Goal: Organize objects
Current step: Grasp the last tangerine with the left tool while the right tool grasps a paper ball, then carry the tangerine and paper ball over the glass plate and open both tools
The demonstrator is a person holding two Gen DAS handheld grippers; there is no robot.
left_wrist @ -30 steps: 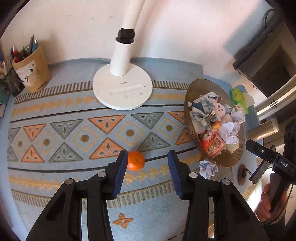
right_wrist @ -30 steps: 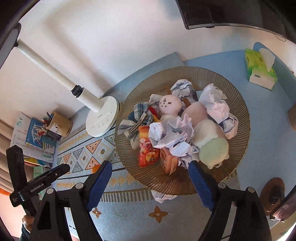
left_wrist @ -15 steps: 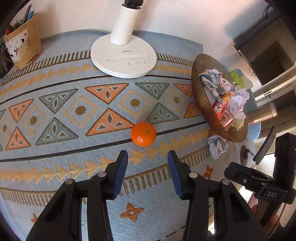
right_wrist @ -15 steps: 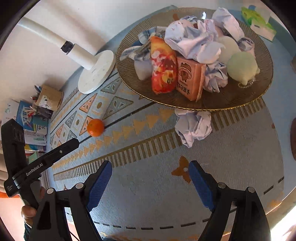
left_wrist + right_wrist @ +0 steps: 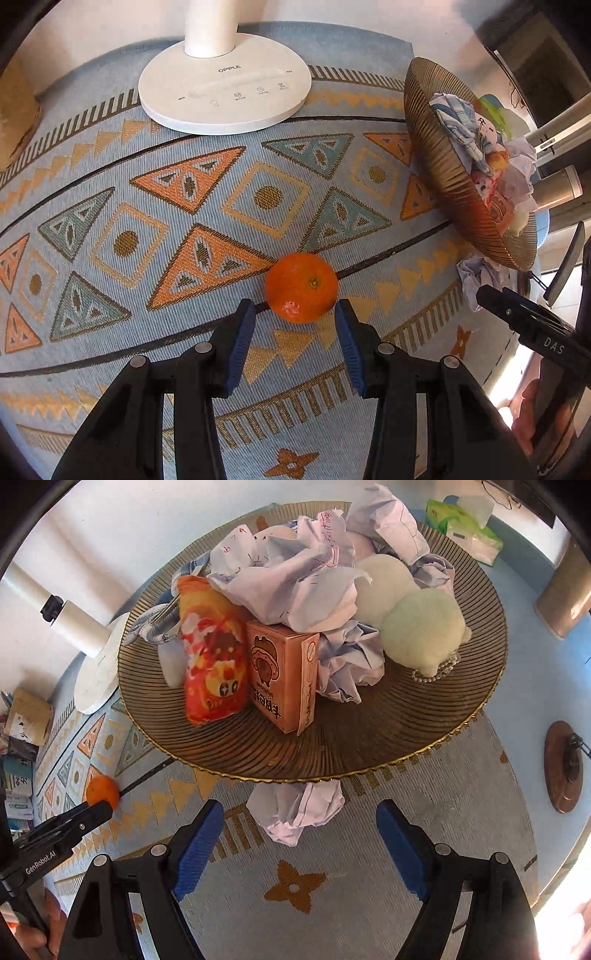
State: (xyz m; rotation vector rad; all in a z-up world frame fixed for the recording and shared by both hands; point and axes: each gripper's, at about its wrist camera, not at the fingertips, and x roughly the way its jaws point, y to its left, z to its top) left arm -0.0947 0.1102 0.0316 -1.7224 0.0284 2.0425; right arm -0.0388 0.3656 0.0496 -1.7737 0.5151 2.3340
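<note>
At frame centre, the left gripper (image 5: 295,314) gapes around the orange (image 5: 301,287), unclamped, while the right gripper (image 5: 299,830) gapes, empty, before crumpled paper (image 5: 295,810).

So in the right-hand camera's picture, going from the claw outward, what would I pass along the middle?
Right claw → loose crumpled paper ball on the mat → bronze plate's rim → cartoon carton → heap of crumpled paper.
</note>
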